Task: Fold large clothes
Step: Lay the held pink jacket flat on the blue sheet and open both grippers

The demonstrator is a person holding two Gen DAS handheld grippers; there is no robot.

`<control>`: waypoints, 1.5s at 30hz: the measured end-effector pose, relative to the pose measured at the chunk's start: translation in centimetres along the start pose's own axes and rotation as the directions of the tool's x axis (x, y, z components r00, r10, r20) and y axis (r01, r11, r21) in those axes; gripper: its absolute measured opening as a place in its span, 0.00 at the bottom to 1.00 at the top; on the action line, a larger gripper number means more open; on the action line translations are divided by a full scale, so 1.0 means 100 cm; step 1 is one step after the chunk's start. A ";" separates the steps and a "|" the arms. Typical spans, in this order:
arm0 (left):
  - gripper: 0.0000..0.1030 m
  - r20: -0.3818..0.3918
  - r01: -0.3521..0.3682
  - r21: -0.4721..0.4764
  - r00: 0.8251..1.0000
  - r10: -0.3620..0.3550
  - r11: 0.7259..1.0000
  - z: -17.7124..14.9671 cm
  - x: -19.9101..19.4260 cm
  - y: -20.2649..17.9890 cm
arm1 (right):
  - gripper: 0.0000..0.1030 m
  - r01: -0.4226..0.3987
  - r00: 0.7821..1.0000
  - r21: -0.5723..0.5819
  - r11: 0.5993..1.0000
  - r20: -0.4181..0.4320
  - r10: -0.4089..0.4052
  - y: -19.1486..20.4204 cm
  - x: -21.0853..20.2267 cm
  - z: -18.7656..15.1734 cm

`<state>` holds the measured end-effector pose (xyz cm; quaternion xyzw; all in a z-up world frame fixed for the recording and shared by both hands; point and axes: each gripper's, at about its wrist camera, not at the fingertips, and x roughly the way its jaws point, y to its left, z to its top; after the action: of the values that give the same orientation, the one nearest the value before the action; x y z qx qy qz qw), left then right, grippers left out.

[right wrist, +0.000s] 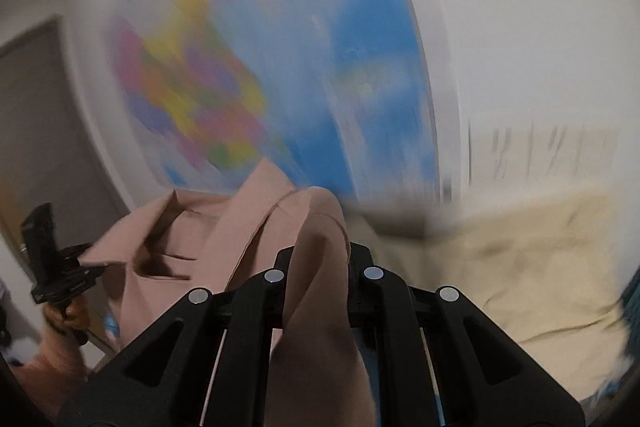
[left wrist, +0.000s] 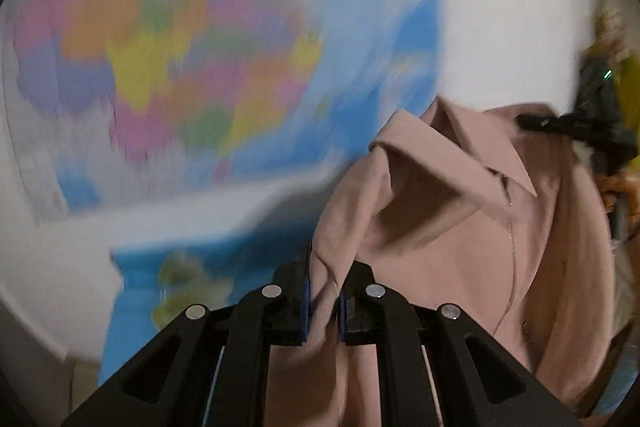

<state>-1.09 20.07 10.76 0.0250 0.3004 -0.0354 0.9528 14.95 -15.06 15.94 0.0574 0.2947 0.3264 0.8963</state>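
Left gripper [left wrist: 323,301] is clamping nearly shut on a fold of the pink coat [left wrist: 440,227], fabric bunching between its blue-edged pads; the right gripper [right wrist: 320,279] is likewise pinching tight on another fold of that coat, which is draping over its fingers. The coat is hanging spread between both tools, collar and zipper showing, lifted in front of them. Farther back, blurred, a colourful wall map [left wrist: 200,47] is hanging on a white wall, with cream bedding [right wrist: 540,267] at far right.

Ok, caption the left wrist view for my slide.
Left gripper shut on a pink collared garment, lifted before a blurred wall map.
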 end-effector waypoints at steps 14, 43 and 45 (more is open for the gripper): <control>0.79 -0.113 0.223 -0.074 0.967 -0.230 0.972 -0.029 0.111 0.082 | 0.32 0.155 0.967 -0.021 0.988 -0.203 -0.156 -0.056 0.103 -0.038; 0.51 -0.247 0.081 -0.057 0.965 -0.092 0.995 -0.054 0.163 0.068 | 0.75 0.321 0.946 0.052 0.946 -0.070 -0.317 -0.077 0.018 -0.063; 0.63 -0.207 0.075 -0.064 0.975 -0.087 0.995 -0.063 0.146 0.067 | 0.89 0.294 0.954 0.022 0.956 -0.065 -0.292 -0.059 -0.010 -0.079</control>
<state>7.83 26.45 -2.60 -0.0104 0.4006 -0.0631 0.9140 13.13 -20.94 8.20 0.0173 0.3323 0.1869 0.9243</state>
